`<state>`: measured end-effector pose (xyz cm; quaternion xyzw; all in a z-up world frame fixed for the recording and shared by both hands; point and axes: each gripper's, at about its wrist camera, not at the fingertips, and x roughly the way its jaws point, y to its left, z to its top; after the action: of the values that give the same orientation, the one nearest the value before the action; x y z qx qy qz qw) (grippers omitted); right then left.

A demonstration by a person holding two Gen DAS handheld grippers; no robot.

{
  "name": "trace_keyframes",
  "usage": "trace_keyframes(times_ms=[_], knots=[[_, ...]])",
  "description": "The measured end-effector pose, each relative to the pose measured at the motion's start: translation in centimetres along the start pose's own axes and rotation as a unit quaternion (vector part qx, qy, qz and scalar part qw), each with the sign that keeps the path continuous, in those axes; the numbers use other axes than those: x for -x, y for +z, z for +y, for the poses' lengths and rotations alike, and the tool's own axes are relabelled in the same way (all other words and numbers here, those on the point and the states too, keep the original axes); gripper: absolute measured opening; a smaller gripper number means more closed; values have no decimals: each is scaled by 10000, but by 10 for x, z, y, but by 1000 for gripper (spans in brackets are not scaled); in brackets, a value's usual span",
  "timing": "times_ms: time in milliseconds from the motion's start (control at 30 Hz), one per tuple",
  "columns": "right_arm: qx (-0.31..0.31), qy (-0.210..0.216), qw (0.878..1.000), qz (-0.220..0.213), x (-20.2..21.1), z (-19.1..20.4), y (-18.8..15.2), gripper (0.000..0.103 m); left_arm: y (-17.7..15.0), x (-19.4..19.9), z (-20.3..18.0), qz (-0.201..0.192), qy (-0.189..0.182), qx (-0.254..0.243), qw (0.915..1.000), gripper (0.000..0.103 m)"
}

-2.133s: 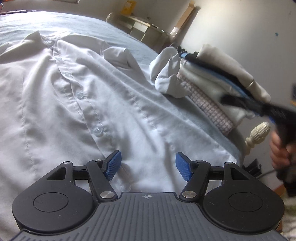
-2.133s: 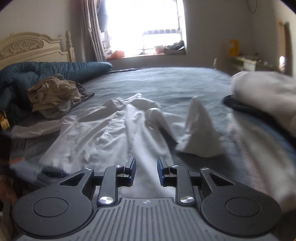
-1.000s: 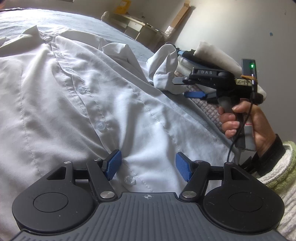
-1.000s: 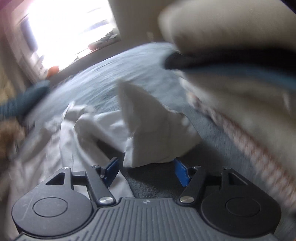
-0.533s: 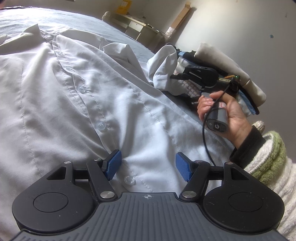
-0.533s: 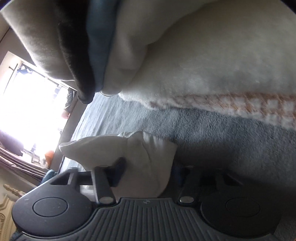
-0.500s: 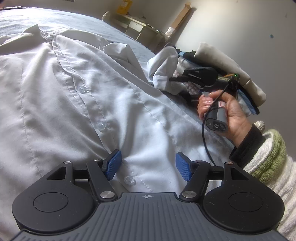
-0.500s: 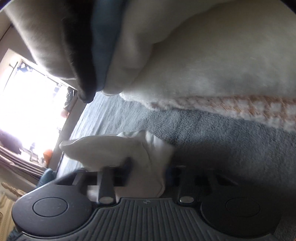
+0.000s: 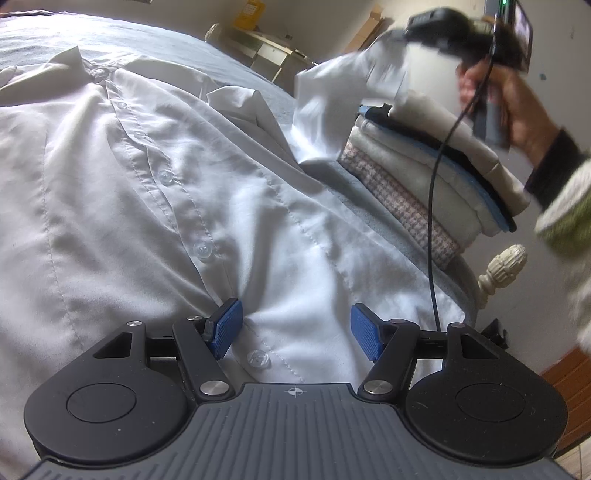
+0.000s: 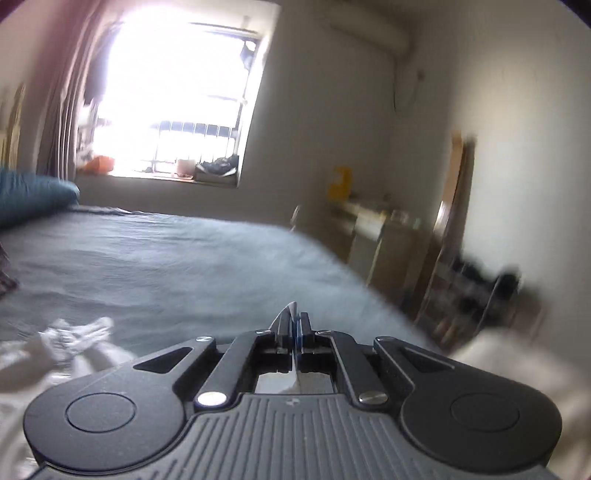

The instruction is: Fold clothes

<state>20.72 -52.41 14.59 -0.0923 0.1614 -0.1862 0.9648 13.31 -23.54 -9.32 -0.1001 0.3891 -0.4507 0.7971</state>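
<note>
A white button-up shirt [image 9: 155, 192] lies spread, front up, across the grey-blue bed [image 9: 92, 33], filling the left and centre of the left wrist view, its collar toward 11 o'clock and its button placket running down to 6 o'clock. The left gripper [image 9: 295, 330] hovers low over the shirt's lower front with its blue pads [image 9: 225, 328] standing apart, a clear button between them and nothing clamped. At 1 o'clock the person's right hand [image 9: 509, 96] holds the right gripper [image 10: 295, 328] raised, blurred, with the shirt's sleeve [image 9: 351, 99] hanging from it above the bed. In the right wrist view that gripper's jaws have just been closing and now pinch a thin edge of white cloth, which pokes up between the blue pads. A stack of folded clothes [image 9: 424, 177] sits at 2 o'clock, just beside the shirt's right edge, near a cream bedpost finial [image 9: 502, 266]. The right wrist view looks across the bed toward a bright window [image 10: 177, 96] at 11 o'clock.
</note>
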Motion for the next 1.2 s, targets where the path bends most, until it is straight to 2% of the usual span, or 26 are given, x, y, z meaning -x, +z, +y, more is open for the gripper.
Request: trace_keyframes(times_ms=[100,233,533,733,867,967,1100,1200], knots=[[385,-456,9981,-154,-6,-12,36,3,2,-1,0,18,6,3,10000,65],[449,-1036,9935,-156,-21,-49,62,3,2,0,-1,37,1,-5,10000,65],[11,-1798,9834,226,-71,-123,60,2,6,-2,-1,128,34,-27,9999,65],[-644,-1941,9780,420,-87,-159,53,2,5,-1,0,139,39,-54,9999,65],[-769,-1758,9808,350,-81,-163,50,2,4,-1,-1,156,37,-63,9999,65],[-778,-1379,9873,82,-62,-156,59,2,5,0,1,160,36,-24,9999,65],[-489,-624,9963,-321,-13,-126,81,2,5,6,2,-36,-12,141,9999,66],[-46,83,9982,-592,32,-88,100,2,5,24,1,-316,29,285,9991,66]])
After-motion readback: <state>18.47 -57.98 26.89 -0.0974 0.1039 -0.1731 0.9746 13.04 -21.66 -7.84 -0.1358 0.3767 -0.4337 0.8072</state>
